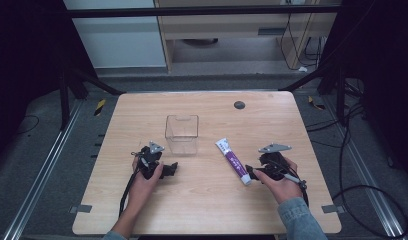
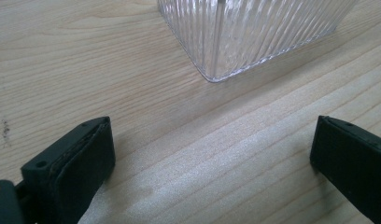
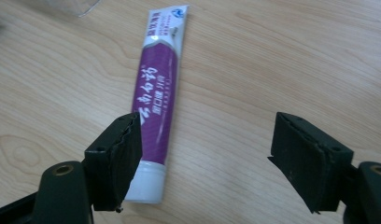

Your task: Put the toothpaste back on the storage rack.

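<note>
1. High view: wooden table (image 1: 207, 210); clear ribbed plastic container (image 1: 182, 134) stands upright near the middle, toothpaste tube (image 1: 234, 161) lies flat to its right, apart from it; dark round spot (image 1: 239, 105) near the far edge.
2. My left gripper (image 1: 164, 169) sits just in front of the container, left hand (image 1: 144, 182) wrapped round it; jaws spread wide in left gripper view, bare wood between them, container corner (image 2: 254, 37) just ahead, not touching.
3. My right gripper (image 1: 252, 172) is at the tube's cap end, right hand (image 1: 281, 185) on it; jaws spread, gripping nothing.
4. Right gripper view: tube (image 3: 158, 93) purple with white cap (image 3: 145, 184); cap lies just beside my left-side jaw, partly behind it; contact cannot be told; crimped end points away from me.
</note>
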`<state>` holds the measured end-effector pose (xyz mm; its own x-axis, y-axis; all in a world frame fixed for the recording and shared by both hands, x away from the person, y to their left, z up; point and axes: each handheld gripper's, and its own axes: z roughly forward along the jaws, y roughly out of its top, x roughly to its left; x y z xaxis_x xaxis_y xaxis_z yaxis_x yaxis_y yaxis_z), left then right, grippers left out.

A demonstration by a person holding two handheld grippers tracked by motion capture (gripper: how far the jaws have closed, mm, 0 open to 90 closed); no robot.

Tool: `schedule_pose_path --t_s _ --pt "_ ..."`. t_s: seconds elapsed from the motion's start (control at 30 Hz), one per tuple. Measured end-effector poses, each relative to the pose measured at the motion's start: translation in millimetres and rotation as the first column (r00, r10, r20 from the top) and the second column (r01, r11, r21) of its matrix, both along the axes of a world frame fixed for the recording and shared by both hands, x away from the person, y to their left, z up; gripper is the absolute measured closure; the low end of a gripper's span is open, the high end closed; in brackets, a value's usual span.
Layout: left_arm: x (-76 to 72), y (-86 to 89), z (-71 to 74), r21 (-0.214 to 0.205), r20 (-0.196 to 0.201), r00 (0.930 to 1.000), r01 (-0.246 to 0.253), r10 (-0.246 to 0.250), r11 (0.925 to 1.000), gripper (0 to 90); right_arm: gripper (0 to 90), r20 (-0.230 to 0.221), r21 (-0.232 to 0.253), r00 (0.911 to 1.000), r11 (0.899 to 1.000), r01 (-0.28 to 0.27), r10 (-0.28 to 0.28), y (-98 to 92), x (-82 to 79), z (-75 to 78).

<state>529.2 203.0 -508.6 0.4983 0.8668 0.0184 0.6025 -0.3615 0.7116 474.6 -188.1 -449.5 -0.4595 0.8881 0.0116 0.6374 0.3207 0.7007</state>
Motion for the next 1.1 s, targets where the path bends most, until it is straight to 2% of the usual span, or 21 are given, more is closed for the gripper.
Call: schedule_pose_path --t_s 0.2,0.3,0.53,0.73,0.83,0.97,1.1 --pt "0.0 0.0 0.0 0.0 0.001 1.0 0.0 0.0 1.0 0.0 20.8 -0.046 -0.06 0.9966 0.996 -0.072 0.069 22.7 8.3 1.6" --pt "0.0 -0.1 -0.1 -0.001 0.001 1.0 0.0 0.0 1.0 0.0 23.1 -0.071 -0.086 0.9944 0.993 -0.084 0.078 32.3 17.4 4.3" --pt "-0.1 -0.2 -0.2 -0.003 0.001 1.0 -0.002 0.002 1.0 0.0 33.5 -0.118 -0.084 0.9868 0.989 -0.121 0.111 46.0 38.5 5.3" --pt "-0.1 -0.2 -0.2 -0.003 0.002 1.0 -0.002 0.002 1.0 0.0 40.2 -0.152 -0.091 0.9815 0.987 -0.131 0.116 53.8 52.6 2.9" --pt "-0.1 -0.2 -0.1 -0.003 0.001 1.0 -0.002 0.002 1.0 0.0 40.6 -0.175 -0.092 0.9784 0.988 -0.127 0.11 56.6 58.5 -1.2" --pt "-0.1 -0.2 -0.1 -0.003 0.001 1.0 -0.002 0.002 1.0 0.0 40.7 -0.184 -0.098 0.9767 0.987 -0.13 0.111 61.3 63.2 -5.2" --pt "-0.1 -0.2 -0.1 -0.003 0.001 1.0 -0.002 0.002 1.0 0.0 40.9 -0.206 -0.107 0.9729 0.986 -0.129 0.105 70.4 75.2 -12.0"
